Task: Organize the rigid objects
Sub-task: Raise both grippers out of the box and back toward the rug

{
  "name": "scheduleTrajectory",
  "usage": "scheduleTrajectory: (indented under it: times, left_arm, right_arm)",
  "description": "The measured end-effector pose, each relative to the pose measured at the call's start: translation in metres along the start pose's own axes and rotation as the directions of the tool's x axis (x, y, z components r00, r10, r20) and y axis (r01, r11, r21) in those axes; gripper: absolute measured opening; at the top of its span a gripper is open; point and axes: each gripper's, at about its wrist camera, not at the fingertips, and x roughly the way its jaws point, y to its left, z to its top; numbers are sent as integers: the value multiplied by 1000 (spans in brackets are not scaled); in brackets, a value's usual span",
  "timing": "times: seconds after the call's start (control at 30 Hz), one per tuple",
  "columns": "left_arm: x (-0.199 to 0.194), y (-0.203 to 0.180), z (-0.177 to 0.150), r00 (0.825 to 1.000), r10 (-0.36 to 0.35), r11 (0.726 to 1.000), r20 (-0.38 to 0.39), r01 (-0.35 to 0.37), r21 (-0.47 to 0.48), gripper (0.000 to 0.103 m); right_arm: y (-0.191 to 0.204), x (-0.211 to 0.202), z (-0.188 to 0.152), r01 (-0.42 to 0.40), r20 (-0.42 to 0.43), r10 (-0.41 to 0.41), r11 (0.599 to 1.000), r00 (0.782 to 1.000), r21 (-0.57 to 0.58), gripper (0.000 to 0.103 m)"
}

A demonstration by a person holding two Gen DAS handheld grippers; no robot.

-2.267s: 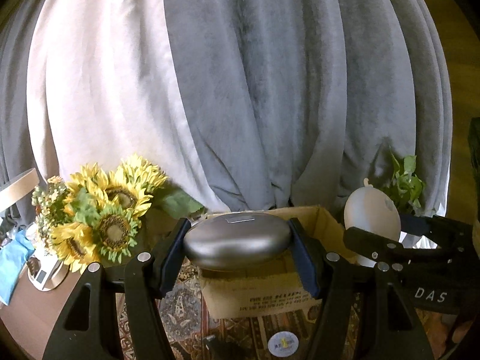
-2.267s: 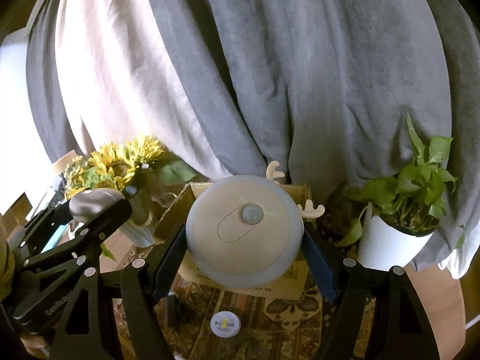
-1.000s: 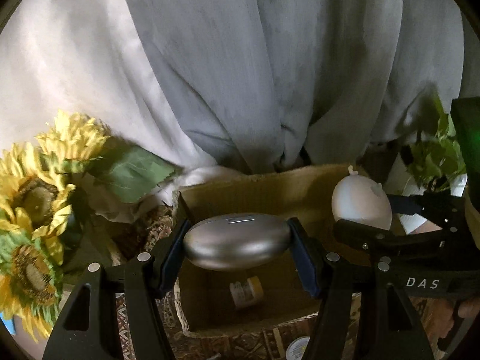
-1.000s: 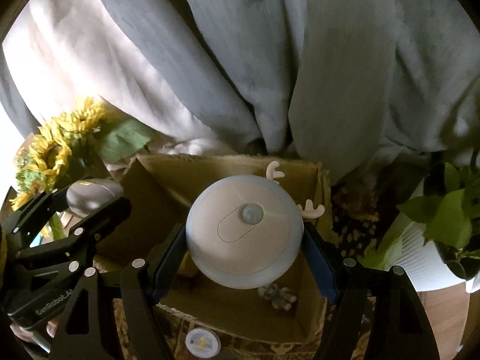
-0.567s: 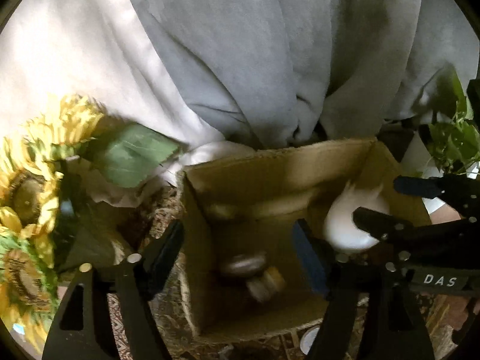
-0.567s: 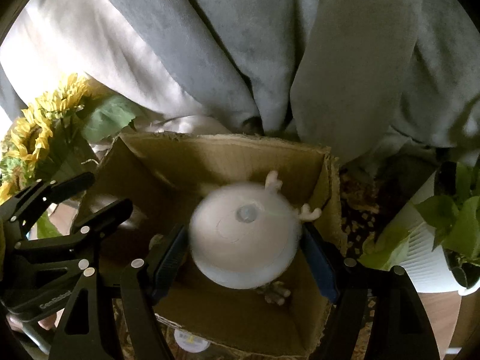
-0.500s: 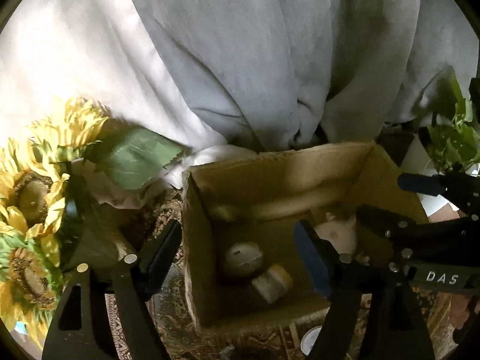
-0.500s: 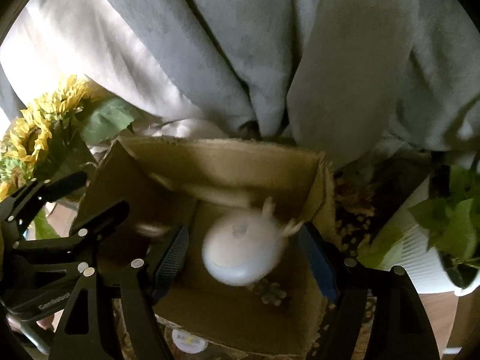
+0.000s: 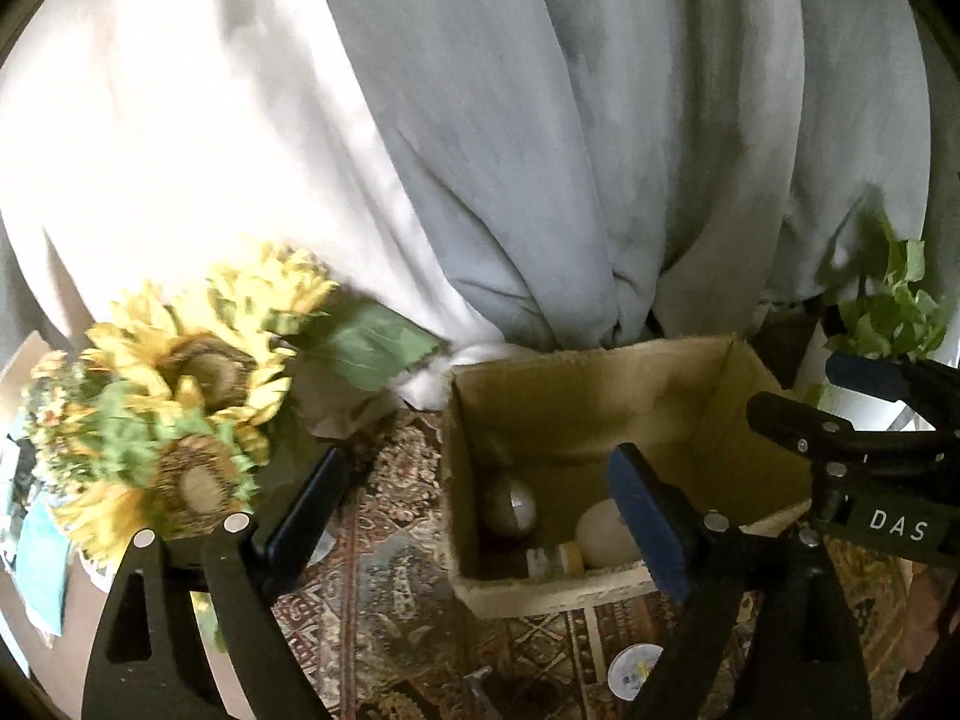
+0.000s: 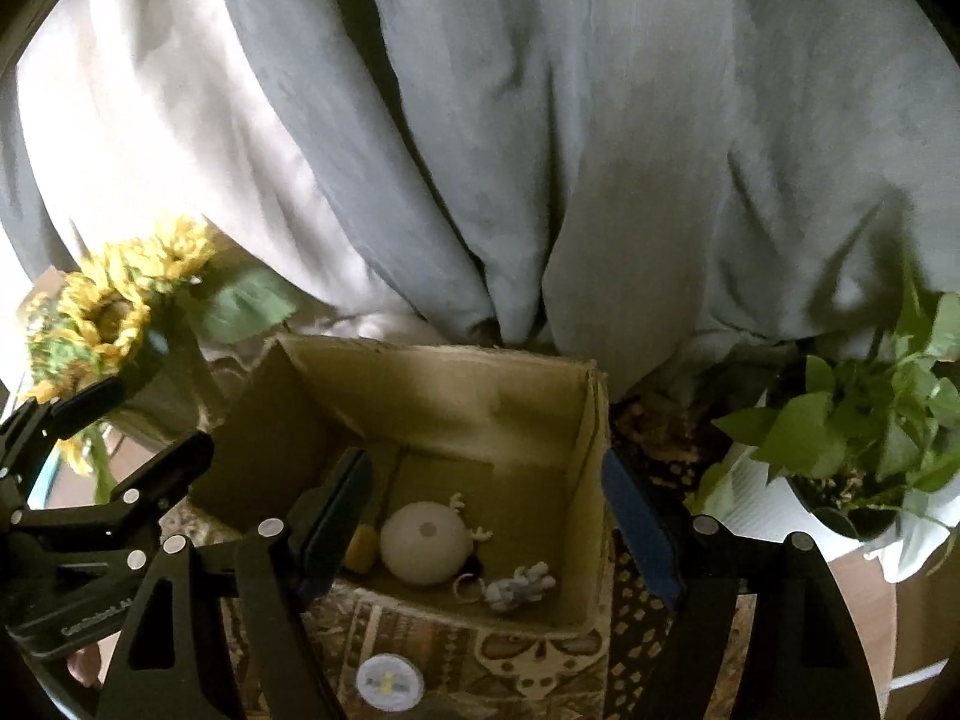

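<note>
Both my left tongs [image 9: 474, 516] and right tongs [image 10: 486, 516] gape empty above the cardboard box [image 10: 432, 372]; the grey case [image 9: 510, 507] and antlered round light [image 10: 426, 543] lie inside. A round disc [image 10: 390, 683] waits below.

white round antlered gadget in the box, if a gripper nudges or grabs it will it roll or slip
The white round gadget looks domed and smooth, so it would probably rock or slide inside the cardboard box. Its small antlers may stop a full roll, and look snappable. Wide jaws seem needed.
</note>
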Motion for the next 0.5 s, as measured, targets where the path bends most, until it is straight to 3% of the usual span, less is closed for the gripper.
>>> scheduleTrajectory:
  times: [0.5]
  left_arm:
    - [-56, 18, -35, 994, 33, 999, 100, -36, 24, 97]
  right_arm:
    - [26, -55, -30, -6, 126, 11, 999, 992, -40, 79]
